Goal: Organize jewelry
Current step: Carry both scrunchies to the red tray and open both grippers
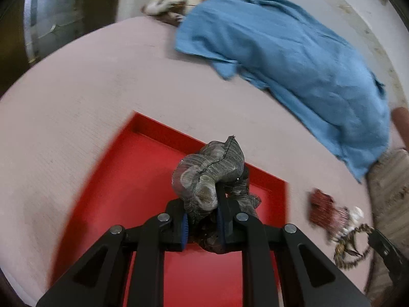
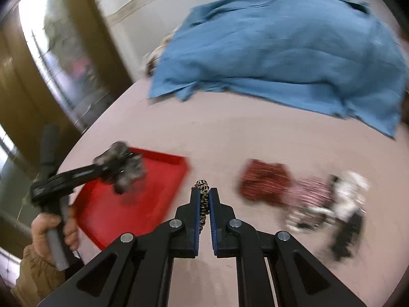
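On your far left, your left hand (image 2: pixel 55 232) grips the handle of the left gripper (image 1: pixel 203 220), a tan sleeve (image 2: pixel 33 278) showing below it. That gripper is clamped on a grey striped scrunchie (image 1: pixel 212 168), which bunches up between and above its blue pads, and you hold it above the red tray (image 1: pixel 122 179). The tray lies on the pink bed sheet (image 1: pixel 89 81) with bare red floor showing; whether the scrunchie touches the tray is unclear.

Moving right, your right gripper (image 2: pixel 204 199) sits just beside the tray's right edge in its own camera view. Its jaws are pinched nearly together on a leopard-print hair tie (image 2: pixel 203 204), a thin loop that pokes out past the fingertips and runs down between the pads.

Further right, loose on the sheet, lies a dark red striped scrunchie (image 2: pixel 263 181). Just beside it is a pink striped one (image 2: pixel 310 192), then a white piece (image 2: pixel 351 194) and something black (image 2: pixel 350 232); these are blurred and crowd together, so you cannot tell which ones touch.

Behind everything, toward the wall, a blue cloth (image 2: pixel 281 51) is spread over a lump on the bed, with a brown-and-white patterned fabric (image 1: pixel 176 2) sticking out at its left end.
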### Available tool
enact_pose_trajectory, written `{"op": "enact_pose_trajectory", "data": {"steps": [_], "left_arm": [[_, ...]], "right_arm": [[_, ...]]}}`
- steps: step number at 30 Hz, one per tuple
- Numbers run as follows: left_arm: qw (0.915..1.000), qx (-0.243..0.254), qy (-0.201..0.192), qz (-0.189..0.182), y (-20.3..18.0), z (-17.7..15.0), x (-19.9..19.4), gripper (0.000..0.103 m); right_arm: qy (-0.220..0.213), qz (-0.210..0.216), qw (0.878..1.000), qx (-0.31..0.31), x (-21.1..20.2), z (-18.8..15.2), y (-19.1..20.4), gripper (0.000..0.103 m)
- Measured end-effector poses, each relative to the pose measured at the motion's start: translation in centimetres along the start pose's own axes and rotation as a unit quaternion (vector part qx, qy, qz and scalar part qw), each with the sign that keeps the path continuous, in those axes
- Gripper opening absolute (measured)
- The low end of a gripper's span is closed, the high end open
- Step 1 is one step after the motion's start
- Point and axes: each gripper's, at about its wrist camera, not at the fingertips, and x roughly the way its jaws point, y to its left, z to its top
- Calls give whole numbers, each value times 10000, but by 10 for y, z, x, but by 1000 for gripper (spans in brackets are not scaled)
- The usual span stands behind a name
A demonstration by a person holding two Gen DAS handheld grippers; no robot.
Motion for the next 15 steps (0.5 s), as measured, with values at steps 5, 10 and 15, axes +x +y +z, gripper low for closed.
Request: {"op": "enact_pose_trajectory", "data": {"steps": [5, 10, 15], "left_arm": [[9995, -282, 76, 89, 29, 12, 16, 17], [9992, -317, 171, 145, 40, 16, 25, 17], [9983, -534, 206, 96, 50, 18, 27, 18]], "right_arm": [[241, 110, 9978, -609, 57, 23, 67, 8], [486, 163, 9960, -738, 108, 39, 97, 8], [611, 262, 9959, -608, 148, 50, 106, 8]]}}
